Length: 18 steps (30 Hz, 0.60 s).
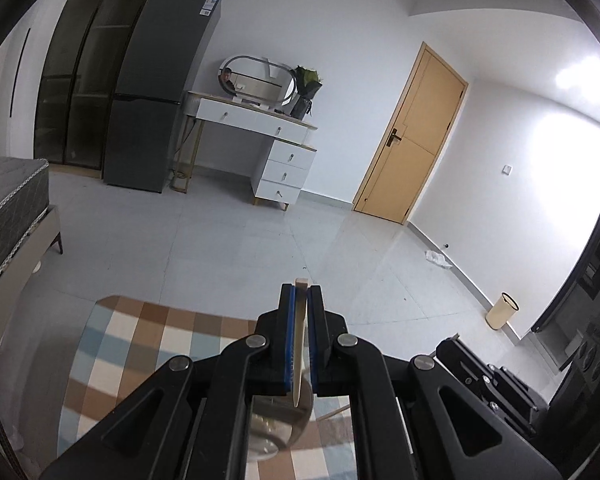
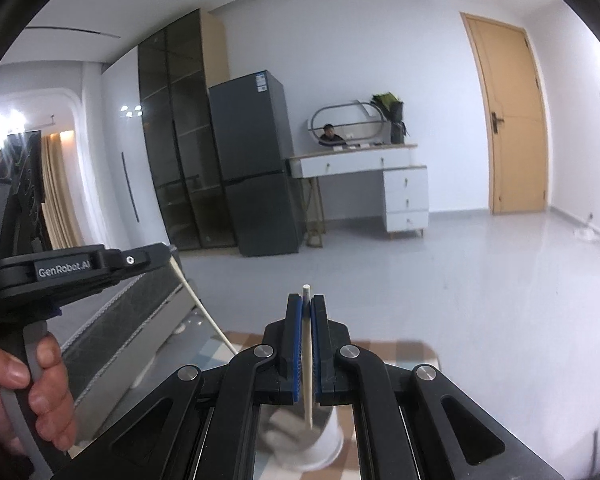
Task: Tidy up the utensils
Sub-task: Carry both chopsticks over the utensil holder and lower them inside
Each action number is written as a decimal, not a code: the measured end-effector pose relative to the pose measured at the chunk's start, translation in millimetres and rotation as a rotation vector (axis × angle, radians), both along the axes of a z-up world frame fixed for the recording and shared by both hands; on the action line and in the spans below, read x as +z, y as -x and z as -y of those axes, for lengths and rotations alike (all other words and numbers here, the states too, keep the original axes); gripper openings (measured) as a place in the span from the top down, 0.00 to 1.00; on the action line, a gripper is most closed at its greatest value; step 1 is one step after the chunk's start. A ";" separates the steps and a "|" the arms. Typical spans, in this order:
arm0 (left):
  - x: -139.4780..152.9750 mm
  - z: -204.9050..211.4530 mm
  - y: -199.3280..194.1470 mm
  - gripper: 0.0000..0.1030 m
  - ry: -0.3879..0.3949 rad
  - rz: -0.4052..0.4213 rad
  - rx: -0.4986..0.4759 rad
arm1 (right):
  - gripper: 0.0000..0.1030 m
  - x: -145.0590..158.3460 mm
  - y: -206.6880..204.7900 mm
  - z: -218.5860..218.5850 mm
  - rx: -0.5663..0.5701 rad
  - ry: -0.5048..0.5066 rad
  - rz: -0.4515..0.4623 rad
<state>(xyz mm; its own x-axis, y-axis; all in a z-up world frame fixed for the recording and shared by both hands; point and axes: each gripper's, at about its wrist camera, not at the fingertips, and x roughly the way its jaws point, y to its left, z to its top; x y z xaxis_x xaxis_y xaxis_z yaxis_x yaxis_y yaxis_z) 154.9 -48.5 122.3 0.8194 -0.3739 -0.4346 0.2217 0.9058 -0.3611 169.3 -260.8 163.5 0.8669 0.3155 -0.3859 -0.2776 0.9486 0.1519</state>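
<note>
The left gripper (image 1: 300, 300) clamps a flat wooden stick (image 1: 299, 344). The right gripper (image 2: 306, 312) pinches a round pale stick (image 2: 307, 360), perhaps a chopstick; below it a blurred white cup (image 2: 324, 440).

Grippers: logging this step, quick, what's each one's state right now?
Left gripper: shut on a flat pale wooden stick.
Right gripper: shut on a thin round white stick.

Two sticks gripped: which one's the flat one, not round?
The stick in the left hand-held gripper: flat, squared tip. The right hand-held gripper clamps a round white one.
</note>
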 end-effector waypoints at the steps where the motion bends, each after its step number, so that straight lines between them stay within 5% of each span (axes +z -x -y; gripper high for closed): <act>1: -2.6 0.2 -6.4 0.99 -0.001 0.000 0.002 | 0.97 -0.8 -4.9 -1.7 0.002 0.006 0.002; 18: -68.1 10.8 -61.8 0.99 -0.011 -0.126 -0.037 | 0.97 -61.4 -50.1 -24.0 0.058 0.116 -0.069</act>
